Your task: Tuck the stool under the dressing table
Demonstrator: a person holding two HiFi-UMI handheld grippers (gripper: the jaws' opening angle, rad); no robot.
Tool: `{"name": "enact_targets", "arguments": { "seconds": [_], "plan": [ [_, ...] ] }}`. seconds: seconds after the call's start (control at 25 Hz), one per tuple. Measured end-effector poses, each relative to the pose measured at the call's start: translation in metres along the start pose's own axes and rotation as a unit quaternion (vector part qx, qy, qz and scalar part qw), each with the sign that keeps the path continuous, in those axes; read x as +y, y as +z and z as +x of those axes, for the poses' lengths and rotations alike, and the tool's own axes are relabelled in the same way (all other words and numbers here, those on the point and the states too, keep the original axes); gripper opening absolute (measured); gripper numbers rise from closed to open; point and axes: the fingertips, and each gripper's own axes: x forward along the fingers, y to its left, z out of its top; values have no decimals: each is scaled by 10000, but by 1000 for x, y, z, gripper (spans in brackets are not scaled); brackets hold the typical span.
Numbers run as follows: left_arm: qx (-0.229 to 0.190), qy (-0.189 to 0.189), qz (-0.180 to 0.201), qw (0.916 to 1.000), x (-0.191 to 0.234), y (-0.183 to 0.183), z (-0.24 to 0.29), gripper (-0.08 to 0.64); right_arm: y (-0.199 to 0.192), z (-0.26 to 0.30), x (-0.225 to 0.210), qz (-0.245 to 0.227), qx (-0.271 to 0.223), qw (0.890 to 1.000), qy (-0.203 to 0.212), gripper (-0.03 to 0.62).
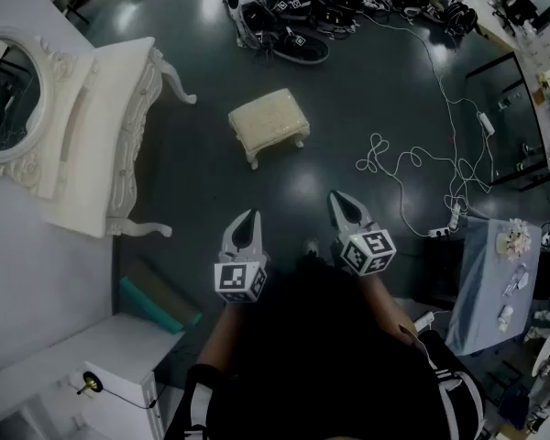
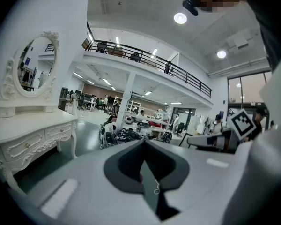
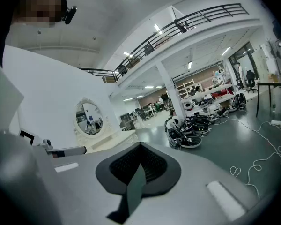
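pointing lengthwise at dressing table [image 1: 101, 145]: stool [image 1: 269, 120]; left hand-held gripper [image 1: 247, 220], right hand-held gripper [image 1: 340, 201] clenched

We have bare dark floor [image 1: 289, 186] between our left gripper [image 1: 248, 220], our right gripper [image 1: 339, 202] and the stool [image 1: 269, 125]. Another open strip of floor separates the stool from the dressing table [image 1: 101, 145], and the space under the table stands open between its curved legs [image 1: 177, 82]. On our right a white cable [image 1: 412, 163] loops over the floor near the stool and runs to a power strip [image 1: 451, 220]. Beyond the stool a pile of black-and-white gear [image 1: 284, 16] crowds the floor. A teal object [image 1: 158, 304] and a white cabinet [image 1: 101, 351] hem in our left side.
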Motion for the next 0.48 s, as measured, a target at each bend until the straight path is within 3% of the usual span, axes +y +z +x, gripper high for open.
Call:
{"name": "enact_targets", "arguments": {
  "seconds": [0.48],
  "plan": [
    [93, 22, -82, 9999, -26, -12, 30, 9, 13, -3, -40, 59, 4, 9999, 89, -6]
  ]
}}
